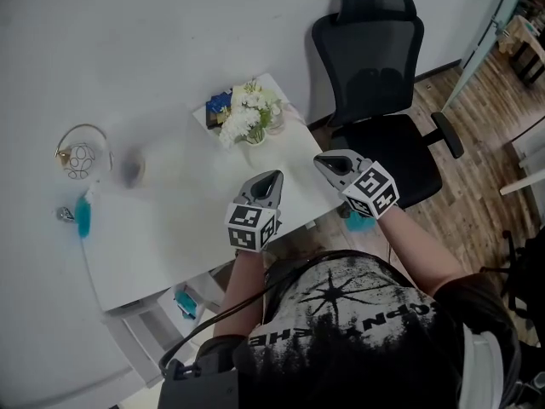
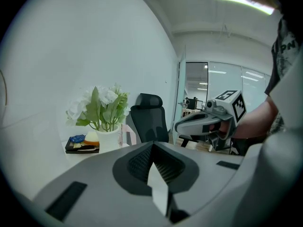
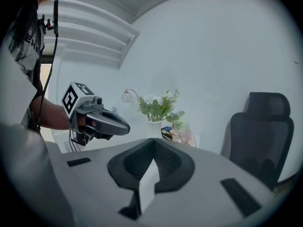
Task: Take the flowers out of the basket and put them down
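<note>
The flowers (image 1: 247,113) stand in a white vase (image 1: 255,138) at upper centre of the head view. Below them, the left gripper (image 1: 274,177) and right gripper (image 1: 320,162) hover empty, jaws pressed together. One should spread first, then pinch the stems low.

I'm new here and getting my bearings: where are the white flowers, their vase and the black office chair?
white flowers (image 1: 244,113), head view, on the middle of the blooms.
white vase (image 2: 110,140), left gripper view, on its front wall.
black office chair (image 1: 372,54), head view, on the backrest.
</note>
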`<state>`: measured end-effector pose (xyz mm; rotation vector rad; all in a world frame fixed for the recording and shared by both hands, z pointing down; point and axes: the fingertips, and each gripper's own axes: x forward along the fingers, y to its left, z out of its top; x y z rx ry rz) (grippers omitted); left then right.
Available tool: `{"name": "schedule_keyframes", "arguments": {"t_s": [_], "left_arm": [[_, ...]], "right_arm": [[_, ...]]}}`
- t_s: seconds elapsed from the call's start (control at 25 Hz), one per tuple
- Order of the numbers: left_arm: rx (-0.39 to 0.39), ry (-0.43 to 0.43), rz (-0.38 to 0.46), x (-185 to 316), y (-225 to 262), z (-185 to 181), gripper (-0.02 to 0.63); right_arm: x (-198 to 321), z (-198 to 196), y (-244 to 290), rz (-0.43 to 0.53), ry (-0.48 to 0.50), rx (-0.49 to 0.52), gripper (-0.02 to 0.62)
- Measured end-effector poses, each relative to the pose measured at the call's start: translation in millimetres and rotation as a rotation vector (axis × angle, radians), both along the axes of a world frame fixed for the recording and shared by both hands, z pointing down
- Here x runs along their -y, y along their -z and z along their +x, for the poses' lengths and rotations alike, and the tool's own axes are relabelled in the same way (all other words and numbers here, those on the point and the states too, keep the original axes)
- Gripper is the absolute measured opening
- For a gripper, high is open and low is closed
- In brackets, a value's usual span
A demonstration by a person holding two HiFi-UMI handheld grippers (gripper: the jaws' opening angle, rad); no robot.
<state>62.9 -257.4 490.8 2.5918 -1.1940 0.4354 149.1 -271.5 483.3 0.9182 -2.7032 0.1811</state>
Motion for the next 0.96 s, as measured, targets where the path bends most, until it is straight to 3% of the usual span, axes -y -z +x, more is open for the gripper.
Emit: {"name": "schedule_keyframes", "arguments": {"t_s": [0.56,0.96], "left_arm": [[0.008,-0.021,-0.006,2.6,-1.7,10.9,0.011],[0.012,-0.026,-0.011,5.5,-3.7,11.0,0.011]], "right_arm": [[1.5,-9.7,0.2,0.035,0.024,-0.033,0.017],[4.0,-6.8,-10.3,-0.025,-0.004,-0.007,0.018]]}}
